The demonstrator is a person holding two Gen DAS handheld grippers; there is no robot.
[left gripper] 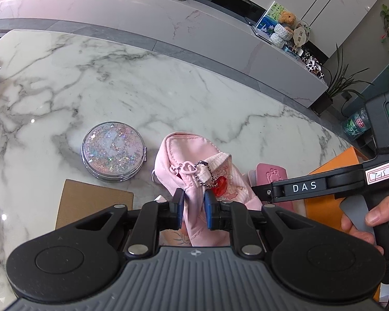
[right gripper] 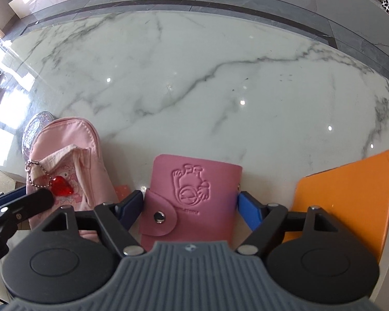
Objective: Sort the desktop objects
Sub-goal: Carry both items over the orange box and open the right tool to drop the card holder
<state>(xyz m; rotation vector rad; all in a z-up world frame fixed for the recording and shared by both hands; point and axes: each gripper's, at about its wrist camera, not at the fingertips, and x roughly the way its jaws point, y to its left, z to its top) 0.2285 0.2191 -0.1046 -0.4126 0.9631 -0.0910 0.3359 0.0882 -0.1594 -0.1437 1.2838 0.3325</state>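
White marble tabletop (right gripper: 194, 77): left tongs (left gripper: 193, 207) clamp pink pouch (left gripper: 194, 171); right tongs (right gripper: 192, 207) apart around wallet (right gripper: 192, 191).

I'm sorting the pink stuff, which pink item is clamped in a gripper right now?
The pink fabric pouch with the red heart charm; the left gripper pinches it. The pink card wallet sits between open right jaws.

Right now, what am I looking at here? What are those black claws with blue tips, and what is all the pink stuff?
No robot: a person holds a hand-worked claw in each hand, each with a camera looking along its fingers. The left view shows the left claw pinching a pink pouch with a red heart charm. The right view shows the right claw open around a pink card wallet, not gripping. On the marble table also lie a glittery round mirror and an orange folder.
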